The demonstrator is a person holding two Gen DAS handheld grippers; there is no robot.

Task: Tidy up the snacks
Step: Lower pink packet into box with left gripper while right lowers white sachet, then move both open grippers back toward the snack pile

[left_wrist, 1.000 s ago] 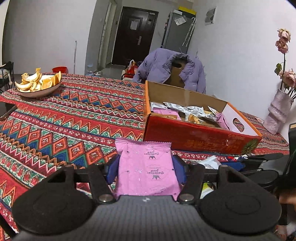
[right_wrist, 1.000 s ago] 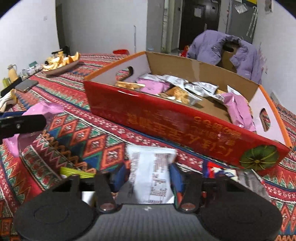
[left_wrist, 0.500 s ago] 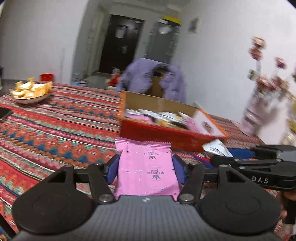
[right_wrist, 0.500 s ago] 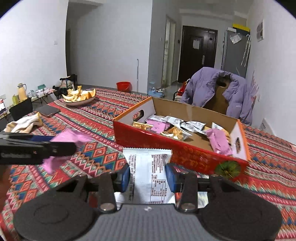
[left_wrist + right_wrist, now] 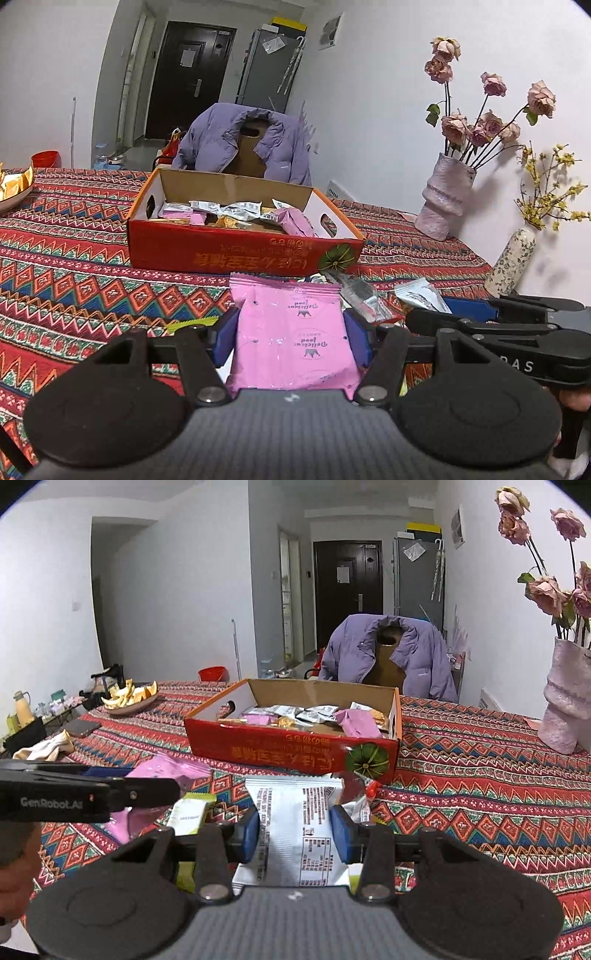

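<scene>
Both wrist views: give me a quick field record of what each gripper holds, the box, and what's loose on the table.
left gripper: shut on pink snack packet
right gripper: shut on white snack packet
red cardboard box: open, on the patterned tablecloth, already holds pink and silver packets
loose by the box: green packet, a few wrappers
both packets: not yet in the box

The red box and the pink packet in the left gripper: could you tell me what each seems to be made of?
Red box: looks like corrugated cardboard, with a glossy red print outside and raw brown walls inside with cut handle holes. Pink packet: apparently thin plastic film with a satin sheen, given its crimped, serrated top seal and soft creases where the left gripper pinches it.
</scene>
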